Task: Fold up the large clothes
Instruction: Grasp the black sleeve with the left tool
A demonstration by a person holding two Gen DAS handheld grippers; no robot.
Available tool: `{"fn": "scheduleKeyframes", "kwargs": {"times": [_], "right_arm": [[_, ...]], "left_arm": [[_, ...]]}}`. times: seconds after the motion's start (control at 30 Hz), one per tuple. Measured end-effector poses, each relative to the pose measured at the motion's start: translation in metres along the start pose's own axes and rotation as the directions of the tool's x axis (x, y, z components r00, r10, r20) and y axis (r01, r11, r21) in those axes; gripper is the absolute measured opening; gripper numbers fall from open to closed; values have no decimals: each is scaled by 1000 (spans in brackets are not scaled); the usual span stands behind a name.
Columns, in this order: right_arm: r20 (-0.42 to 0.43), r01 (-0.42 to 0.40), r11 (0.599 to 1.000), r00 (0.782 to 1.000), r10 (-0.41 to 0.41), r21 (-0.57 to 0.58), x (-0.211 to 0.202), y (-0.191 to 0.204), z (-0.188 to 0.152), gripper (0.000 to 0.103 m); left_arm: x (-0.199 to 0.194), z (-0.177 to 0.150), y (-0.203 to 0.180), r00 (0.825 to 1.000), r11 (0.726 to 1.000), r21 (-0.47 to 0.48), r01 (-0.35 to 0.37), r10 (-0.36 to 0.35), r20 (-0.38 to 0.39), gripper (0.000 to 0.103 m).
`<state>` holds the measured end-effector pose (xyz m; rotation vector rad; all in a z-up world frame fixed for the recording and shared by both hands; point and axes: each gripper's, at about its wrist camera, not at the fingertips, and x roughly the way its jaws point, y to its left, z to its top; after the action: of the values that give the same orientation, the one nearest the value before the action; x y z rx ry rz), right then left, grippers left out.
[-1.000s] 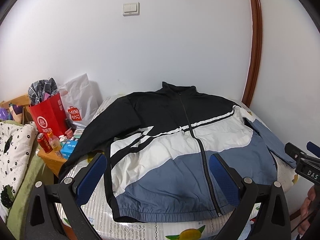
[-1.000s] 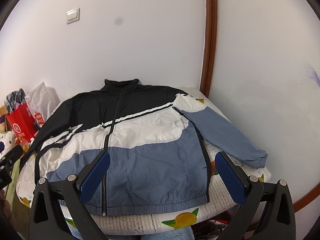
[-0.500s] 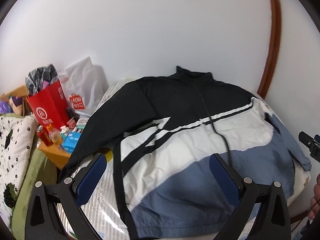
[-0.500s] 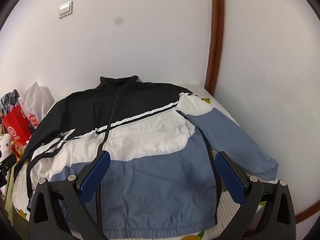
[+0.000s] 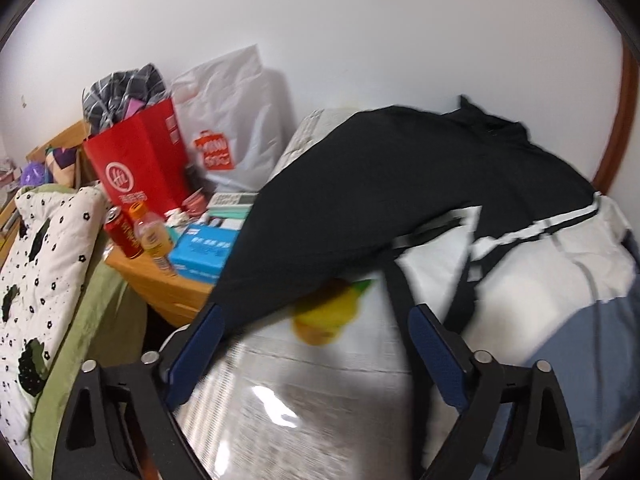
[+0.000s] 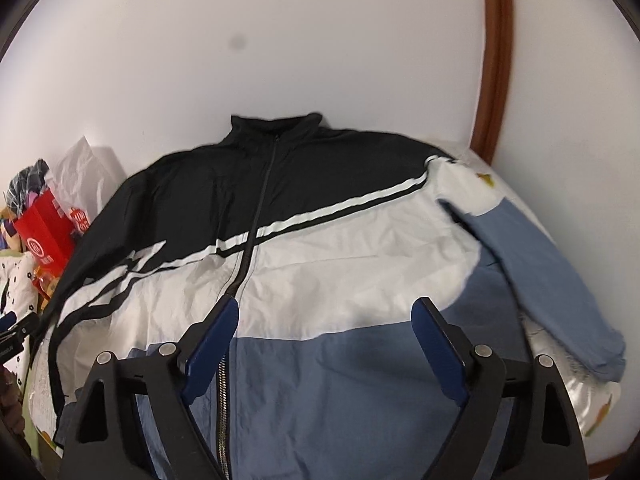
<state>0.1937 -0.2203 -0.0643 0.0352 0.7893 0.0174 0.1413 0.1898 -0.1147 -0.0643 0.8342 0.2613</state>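
Note:
A black, white and blue zip jacket (image 6: 320, 260) lies flat, front up, on a printed bed cover (image 6: 568, 384), collar toward the wall. Its black left sleeve (image 5: 304, 248) runs down toward the bed's left edge; its blue right sleeve (image 6: 552, 280) lies along the right edge. My left gripper (image 5: 316, 320) is open and empty, hovering just above the black sleeve's cuff end. My right gripper (image 6: 324, 320) is open and empty above the jacket's lower front, near the zip. The left gripper also shows at the left edge of the right wrist view (image 6: 12, 332).
A wooden bedside table (image 5: 160, 280) at the bed's left holds a red paper bag (image 5: 136, 168), a white plastic bag (image 5: 232, 120), a red can (image 5: 122, 232), an orange bottle (image 5: 152, 236) and a blue box (image 5: 204, 252). A spotted quilt (image 5: 36, 280) lies further left. White walls close the back and right.
My left gripper has swung left and down toward the black sleeve's end. My right gripper has moved forward and lower over the jacket's front. Both stayed open.

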Motion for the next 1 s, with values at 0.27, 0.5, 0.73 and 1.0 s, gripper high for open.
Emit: {"fn": "scheduleKeyframes", "kwargs": {"times": [0.27, 0.5, 0.73, 1.0], "right_arm": [[-74, 27, 997, 997, -33, -76, 33, 32, -9, 87], [-75, 100, 993, 992, -105, -64, 36, 33, -12, 87], [-65, 108, 993, 992, -111, -41, 26, 24, -12, 87], [-32, 70, 996, 997, -72, -56, 18, 9, 3, 87]], "left_arm": [[42, 1, 23, 999, 999, 26, -21, 22, -46, 82], [67, 3, 25, 996, 998, 51, -22, 26, -80, 61], [67, 14, 25, 997, 999, 32, -25, 27, -79, 7], [30, 55, 11, 999, 999, 1, -39, 39, -4, 5]]}}
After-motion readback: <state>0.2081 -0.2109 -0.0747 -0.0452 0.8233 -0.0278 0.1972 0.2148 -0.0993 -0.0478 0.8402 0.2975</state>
